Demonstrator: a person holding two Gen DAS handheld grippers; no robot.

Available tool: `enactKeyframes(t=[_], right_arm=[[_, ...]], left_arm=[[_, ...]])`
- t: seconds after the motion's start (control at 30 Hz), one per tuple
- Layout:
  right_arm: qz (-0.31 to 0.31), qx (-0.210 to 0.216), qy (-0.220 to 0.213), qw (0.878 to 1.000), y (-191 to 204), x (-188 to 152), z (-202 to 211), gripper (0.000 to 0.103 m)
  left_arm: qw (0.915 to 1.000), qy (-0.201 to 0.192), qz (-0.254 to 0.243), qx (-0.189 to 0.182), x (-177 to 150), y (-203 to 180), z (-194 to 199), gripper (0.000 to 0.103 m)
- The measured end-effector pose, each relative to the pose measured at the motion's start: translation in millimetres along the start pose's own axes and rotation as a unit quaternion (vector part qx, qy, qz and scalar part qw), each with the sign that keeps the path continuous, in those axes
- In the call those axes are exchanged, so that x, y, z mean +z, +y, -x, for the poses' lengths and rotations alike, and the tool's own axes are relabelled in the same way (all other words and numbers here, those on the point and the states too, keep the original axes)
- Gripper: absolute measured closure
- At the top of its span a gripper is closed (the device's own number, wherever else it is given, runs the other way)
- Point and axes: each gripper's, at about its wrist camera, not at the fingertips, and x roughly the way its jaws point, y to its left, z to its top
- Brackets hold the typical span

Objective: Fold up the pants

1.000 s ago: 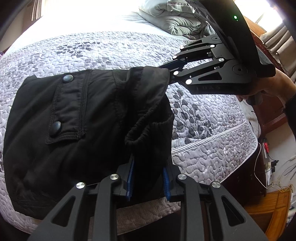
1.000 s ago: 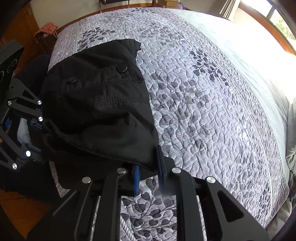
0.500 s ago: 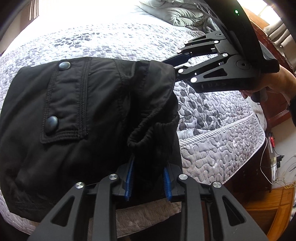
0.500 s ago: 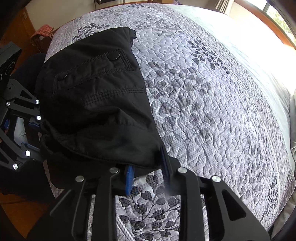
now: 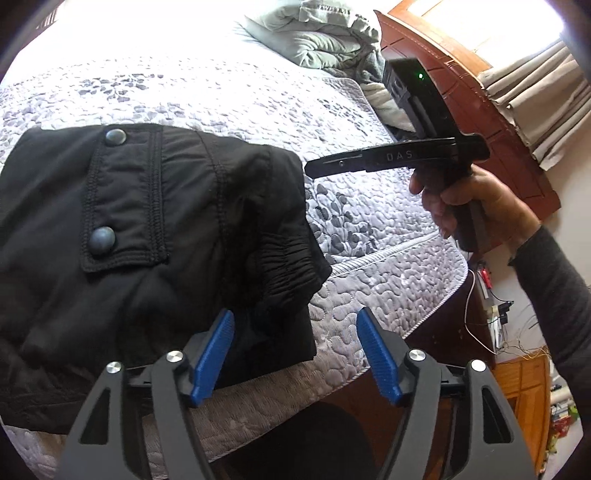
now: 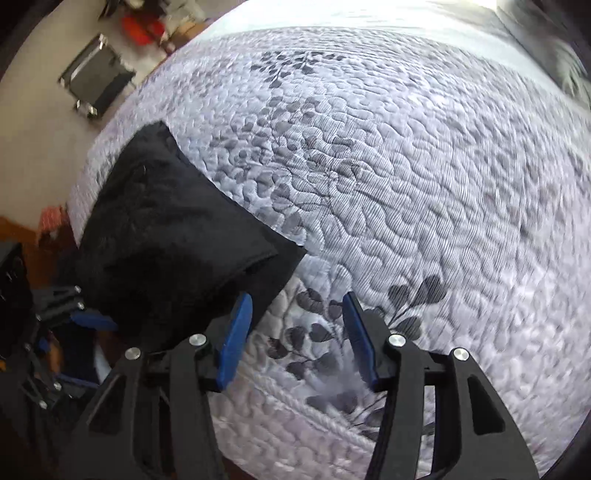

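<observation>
The black pants (image 5: 155, 236) lie folded into a compact bundle on the quilted bed, pocket flap with two snaps on top. My left gripper (image 5: 295, 354) is open and empty, its blue pads just off the bundle's near right corner. My right gripper (image 6: 297, 332) is open and empty over the quilt, just right of the folded pants (image 6: 173, 236). In the left wrist view the right gripper (image 5: 314, 168) shows edge-on beyond the bundle's far right corner, apart from it, held by a hand.
The grey leaf-patterned quilt (image 6: 406, 166) covers the bed. A bunched grey duvet (image 5: 314, 33) lies at the far end. A wooden headboard (image 5: 461, 96) and curtain (image 5: 535, 103) stand to the right. The bed edge (image 5: 369, 354) drops off near my left gripper.
Both grippers have opened and let go of the pants. The bundle now rests on the bed. The right gripper has drawn back and swung to the right, clear of the cloth.
</observation>
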Motion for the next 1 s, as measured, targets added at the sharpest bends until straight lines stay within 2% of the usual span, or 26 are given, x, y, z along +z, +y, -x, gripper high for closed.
enactKeyframes(t=[0.03, 0.1, 0.17, 0.23, 0.3, 0.33, 0.37, 0.43, 0.47, 0.5, 0.53, 0.6, 0.63, 0.77, 0.8, 0.9, 0.93, 1.0], right_arm=[[-0.032, 0.031, -0.021, 0.999, -4.5, -4.0, 4.3, 0.051], [-0.086, 0.108, -0.059, 0.989, -6.5, -13.4, 6.9, 0.051], [-0.099, 0.169, -0.095, 0.976, 2.2, -16.0, 7.4, 0.051], [-0.1, 0.206, -0.132, 0.964, 11.3, -16.6, 6.1, 0.051], [-0.093, 0.221, -0.15, 0.959, 19.4, -16.2, -1.4, 0.053], [-0.09, 0.222, -0.152, 0.959, 21.2, -16.4, -6.8, 0.053], [-0.092, 0.207, -0.143, 0.964, 21.5, -15.8, -15.5, 0.056], [-0.097, 0.179, -0.111, 0.973, 16.3, -17.4, -35.8, 0.074], [-0.098, 0.16, -0.099, 0.977, 11.1, -21.4, -40.9, 0.08], [-0.104, 0.157, -0.097, 0.977, 8.3, -24.8, -42.8, 0.081], [-0.113, 0.164, -0.099, 0.975, 6.9, -27.4, -40.3, 0.077], [-0.115, 0.168, -0.127, 0.971, 13.3, -32.9, -20.9, 0.061], [-0.114, 0.17, -0.142, 0.968, 18.8, -39.5, -10.3, 0.06], [-0.087, 0.197, -0.159, 0.963, 62.8, -61.3, 9.2, 0.06], [-0.083, 0.204, -0.153, 0.963, 73.2, -67.8, 6.1, 0.06], [-0.08, 0.189, -0.131, 0.97, 87.4, -85.2, -14.4, 0.06], [-0.09, 0.178, -0.124, 0.972, 84.5, -92.2, -24.1, 0.065], [-0.119, 0.181, -0.127, 0.968, 70.6, -104.6, -36.4, 0.077]], left_arm=[[0.9999, -0.007, 0.0, -0.009, -0.7, 1.6, 6.8, 0.032], [0.9995, -0.023, -0.001, -0.021, -0.7, 3.5, 18.2, 0.027], [0.999, -0.036, -0.005, -0.024, 0.0, 9.1, 25.5, 0.025], [0.999, -0.035, 0.005, -0.028, 1.1, 18.4, 28.1, 0.025], [0.9985, -0.032, 0.029, -0.032, 2.2, 33.4, 30.5, 0.025], [0.9981, -0.03, 0.041, -0.035, 1.6, 36.8, 29.4, 0.025], [0.9976, -0.03, 0.054, -0.033, 1.3, 43.7, 28.7, 0.025], [0.9961, -0.025, 0.077, -0.034, 1.0, 55.9, 26.1, 0.025], [0.9953, -0.021, 0.087, -0.036, 3.5, 60.5, 25.3, 0.025], [0.9945, -0.02, 0.095, -0.04, 4.1, 64.0, 25.9, 0.025], [0.9939, -0.02, 0.098, -0.046, 4.9, 65.5, 27.7, 0.025], [0.9935, -0.032, 0.093, -0.056, 8.6, 67.4, 36.5, 0.025], [0.9931, -0.04, 0.09, -0.063, 10.8, 69.3, 42.8, 0.025], [0.9895, -0.078, 0.093, -0.079, 19.1, 83.0, 72.8, 0.019], [0.989, -0.082, 0.096, -0.077, 20.5, 87.7, 77.1, 0.019], [0.9885, -0.081, 0.107, -0.07, 21.8, 100.7, 85.1, 0.019], [0.9885, -0.082, 0.109, -0.066, 22.2, 104.3, 86.2, 0.019], [0.9885, -0.076, 0.113, -0.065, 22.4, 113.7, 84.9, 0.019]])
